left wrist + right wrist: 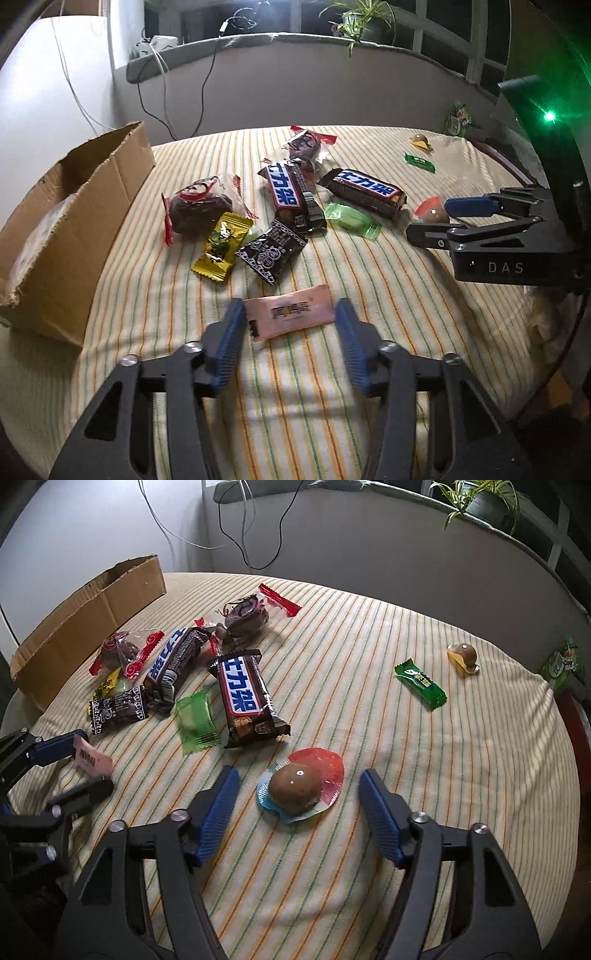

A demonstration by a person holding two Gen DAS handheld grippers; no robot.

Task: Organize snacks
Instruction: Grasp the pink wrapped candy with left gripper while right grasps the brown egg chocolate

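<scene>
My left gripper (290,321) is open, its blue fingers on either side of a pink snack packet (291,312) lying on the striped cloth; the packet also shows in the right wrist view (92,760). My right gripper (297,794) is open around a brown egg in a red and blue clear wrapper (299,784). Two dark chocolate bars (291,194) (367,192), a yellow candy (221,247), a black packet (271,251), a green candy (352,219) and two red-edged cakes (199,208) (304,146) lie in the middle.
An open cardboard box (74,218) stands at the table's left edge. A green stick packet (419,683), a second wrapped egg (463,657) and a green bag (565,662) lie at the far right. A grey curved wall (295,81) with cables stands behind.
</scene>
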